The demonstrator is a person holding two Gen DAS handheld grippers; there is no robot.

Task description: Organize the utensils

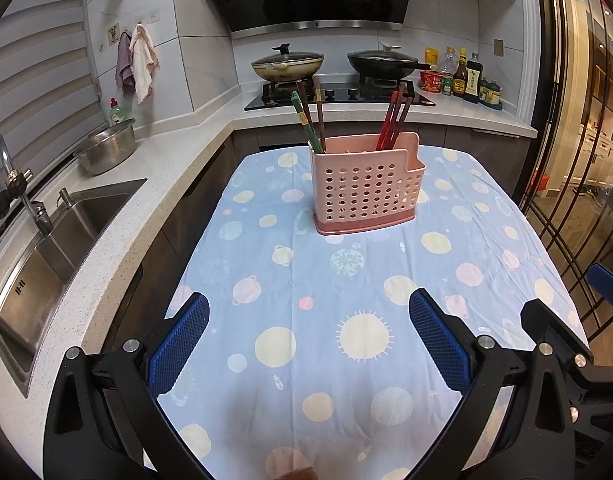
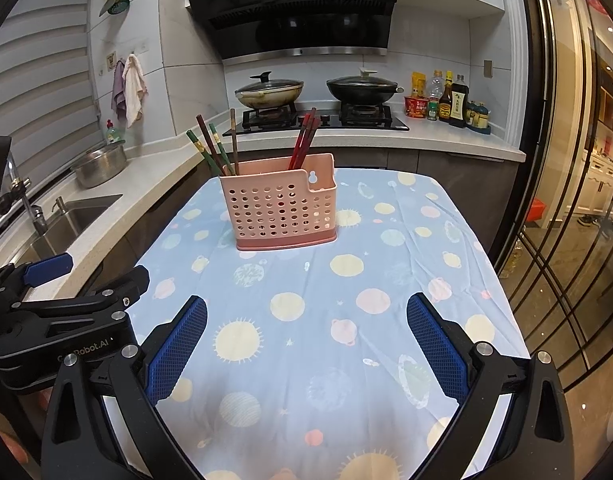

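A pink perforated utensil holder [image 1: 366, 192] stands upright on the far half of the table; it also shows in the right wrist view [image 2: 280, 208]. Green and brown chopsticks [image 1: 308, 120] lean in its left compartment, red chopsticks [image 1: 394, 118] in its right one. The same chopsticks show in the right wrist view, green and brown [image 2: 212, 148] and red [image 2: 304, 140]. My left gripper [image 1: 308, 320] is open and empty over the near part of the table. My right gripper [image 2: 306, 320] is open and empty beside it, to the right.
The table carries a blue planet-print cloth [image 1: 346, 320]. A counter with a steel sink [image 1: 46, 248] and a steel bowl [image 1: 106, 152] runs along the left. A stove with two lidded pans [image 1: 286, 66] and sauce bottles [image 1: 462, 78] stands behind. Glass doors [image 1: 578, 160] are on the right.
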